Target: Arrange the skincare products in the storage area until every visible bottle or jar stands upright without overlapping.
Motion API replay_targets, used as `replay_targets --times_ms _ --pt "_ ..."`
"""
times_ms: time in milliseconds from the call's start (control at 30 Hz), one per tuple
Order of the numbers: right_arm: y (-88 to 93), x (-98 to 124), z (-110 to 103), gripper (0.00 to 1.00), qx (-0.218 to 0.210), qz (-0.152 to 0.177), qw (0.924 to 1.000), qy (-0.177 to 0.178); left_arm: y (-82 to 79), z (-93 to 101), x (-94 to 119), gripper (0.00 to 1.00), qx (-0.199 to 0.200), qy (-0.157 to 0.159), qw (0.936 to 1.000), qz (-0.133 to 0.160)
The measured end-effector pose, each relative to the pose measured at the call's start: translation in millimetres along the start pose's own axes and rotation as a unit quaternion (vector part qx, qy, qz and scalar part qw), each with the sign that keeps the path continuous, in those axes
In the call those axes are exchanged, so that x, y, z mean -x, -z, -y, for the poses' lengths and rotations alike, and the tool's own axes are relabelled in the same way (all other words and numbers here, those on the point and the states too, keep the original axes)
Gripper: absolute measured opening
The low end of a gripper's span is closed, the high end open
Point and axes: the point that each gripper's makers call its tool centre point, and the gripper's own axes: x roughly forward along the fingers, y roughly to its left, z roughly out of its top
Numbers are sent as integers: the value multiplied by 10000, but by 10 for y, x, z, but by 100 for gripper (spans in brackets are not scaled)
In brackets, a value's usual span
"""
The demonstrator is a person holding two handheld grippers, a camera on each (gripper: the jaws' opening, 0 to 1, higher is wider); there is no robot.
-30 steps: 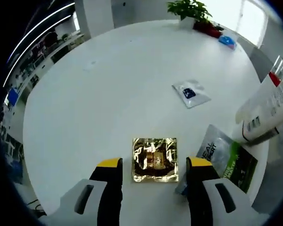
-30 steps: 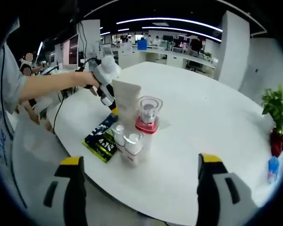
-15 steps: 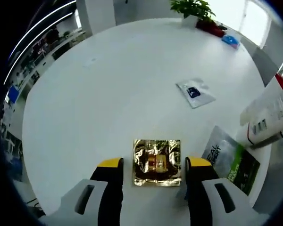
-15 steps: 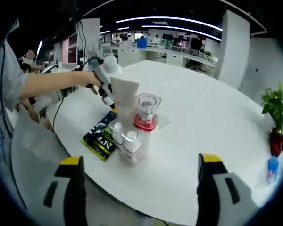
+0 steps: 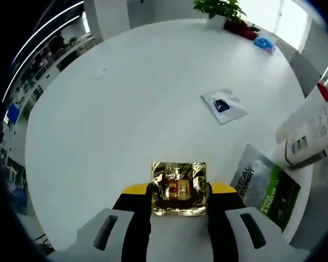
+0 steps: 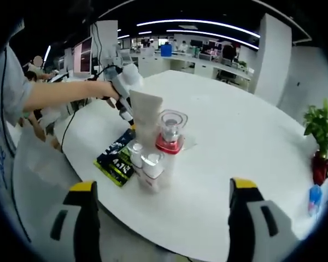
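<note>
Two tools are working here, and I am closing the left tool (image 5: pixel 177 192) onto the gold foil sachet (image 5: pixel 178 187), whose side edges are touching both yellow-tipped jaws while it lies flat on the white table (image 5: pixel 126 109). To do this pinch well, I judge I should be keeping the jaws level with the tabletop and squeezing gently, since thin foil will likely buckle or slide out rather than lift cleanly. I am holding the right tool (image 6: pixel 161 204) wide open above the near table edge, its jaws well apart and gripping nothing.

Skincare items are clustering near that edge in the right gripper view: a white tube (image 6: pixel 145 117) standing on its cap, a clear bottle with a red collar (image 6: pixel 169 134) just beside it, and two small clear-capped bottles (image 6: pixel 145 166) in front, all upright and close together. I cannot tell what is inside them. A dark green sachet (image 5: pixel 267 187) is lying flat beside the tube's base. Farther out on the table, a clear pouch with a blue item (image 5: pixel 222 106) inside is lying well apart from the group.
</note>
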Motion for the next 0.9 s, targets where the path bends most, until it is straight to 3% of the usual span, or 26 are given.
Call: replay_targets --times_ms 900 --pt "-94 82 -48 100 -30 164 9999 -28 194 -230 177 36 -213 -82 9996 -146"
